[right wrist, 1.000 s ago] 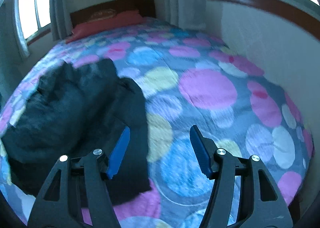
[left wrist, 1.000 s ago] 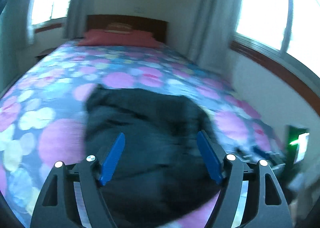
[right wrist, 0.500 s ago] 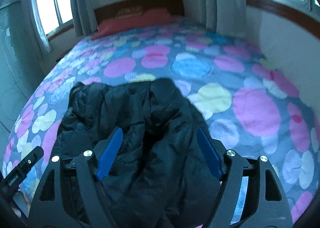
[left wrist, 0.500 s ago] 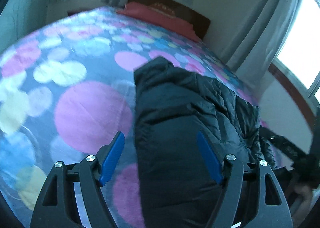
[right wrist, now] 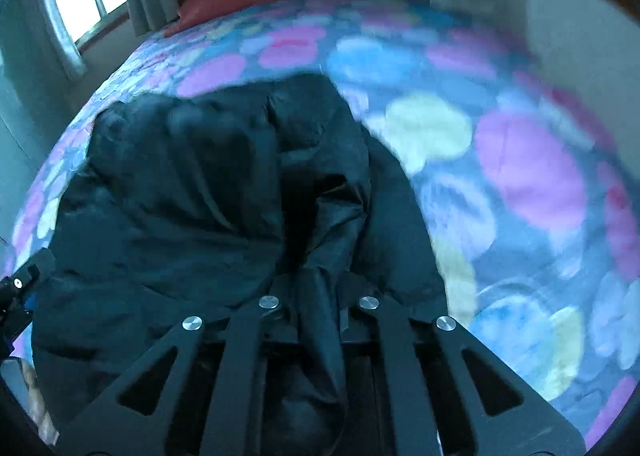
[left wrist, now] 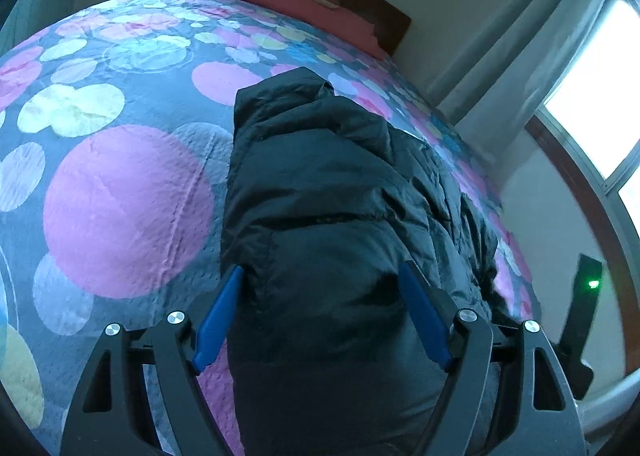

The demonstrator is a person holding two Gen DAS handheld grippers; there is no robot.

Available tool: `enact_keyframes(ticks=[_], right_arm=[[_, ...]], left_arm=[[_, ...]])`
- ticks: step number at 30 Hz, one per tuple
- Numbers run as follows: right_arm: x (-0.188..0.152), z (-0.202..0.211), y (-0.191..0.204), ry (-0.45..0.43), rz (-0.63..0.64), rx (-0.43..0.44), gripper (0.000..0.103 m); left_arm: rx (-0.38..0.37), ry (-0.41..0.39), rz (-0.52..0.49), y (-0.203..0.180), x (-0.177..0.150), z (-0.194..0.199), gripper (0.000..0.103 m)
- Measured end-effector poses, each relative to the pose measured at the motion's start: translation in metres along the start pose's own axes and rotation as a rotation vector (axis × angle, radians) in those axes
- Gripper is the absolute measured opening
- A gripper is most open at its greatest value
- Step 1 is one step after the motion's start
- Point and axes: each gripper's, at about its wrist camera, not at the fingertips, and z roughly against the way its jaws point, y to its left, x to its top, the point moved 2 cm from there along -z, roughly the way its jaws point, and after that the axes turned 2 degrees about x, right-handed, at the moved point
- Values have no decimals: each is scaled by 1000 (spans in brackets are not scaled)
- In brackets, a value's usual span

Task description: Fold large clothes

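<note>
A black puffer jacket [left wrist: 332, 216] lies bunched on a bed with a spotted quilt [left wrist: 120, 208]. My left gripper [left wrist: 320, 296] is open, its blue pads [left wrist: 218, 316] straddling the jacket's near left part just above it. In the right wrist view the jacket [right wrist: 180, 208] fills the lower left. My right gripper [right wrist: 320, 308] is shut on a fold of the jacket's near edge; its pads are hidden in the cloth. The left gripper shows at the far left edge of the right wrist view [right wrist: 16, 296].
A red pillow [left wrist: 304, 12] and dark headboard [left wrist: 392, 22] are at the far end of the bed. A wall and windows with curtains [left wrist: 520, 56] run along the right side. A dark device with a green light [left wrist: 584, 296] stands at the right.
My right gripper swung left over the jacket and closed on a fold of it. My left gripper moved from over the jacket's middle to its left part and came lower.
</note>
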Motion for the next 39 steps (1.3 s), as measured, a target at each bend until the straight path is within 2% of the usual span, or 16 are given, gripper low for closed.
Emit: enact_keyframes(ticks=[8,12,21,23,25,27,28,29,33,36,39], right_arm=[[-13,-23,-7,-8,18,-16,7],[-20,-28,-10,-30,1,-13,7],[-24,-16,-7,-55,-3,-12,8],[-24,-7,-7,-48,-4,-9,13],[-22,4,-9,-47,-11,-22,22],[-18,21,-11,-70,-15,-51,33],[-15,36,-10,-98,-10,-87,35],[-12,45,-9,-121,-9,-104,37],[14,80,9,-230,6,-127,37],[34,78,31,-246,35,-89,37],[48,58,48,-230,65,-70,36]], left_arm=[[131,-6,-162,-24,-5,-32,79],[142,-7,-189,-24,-10,-45,79],[110,-16,-167,-16,-8,-36,79],[103,-11,-156,-15,-6,-31,79],[96,-2,-123,-11,-4,-21,79],[89,-6,-84,-7,-1,-10,79],[86,-29,-71,-6,3,-1,79],[94,-56,-68,-6,7,7,79],[161,-129,-56,-9,28,23,79],[215,-149,-29,-14,42,22,79],[224,-137,-11,-17,50,12,79]])
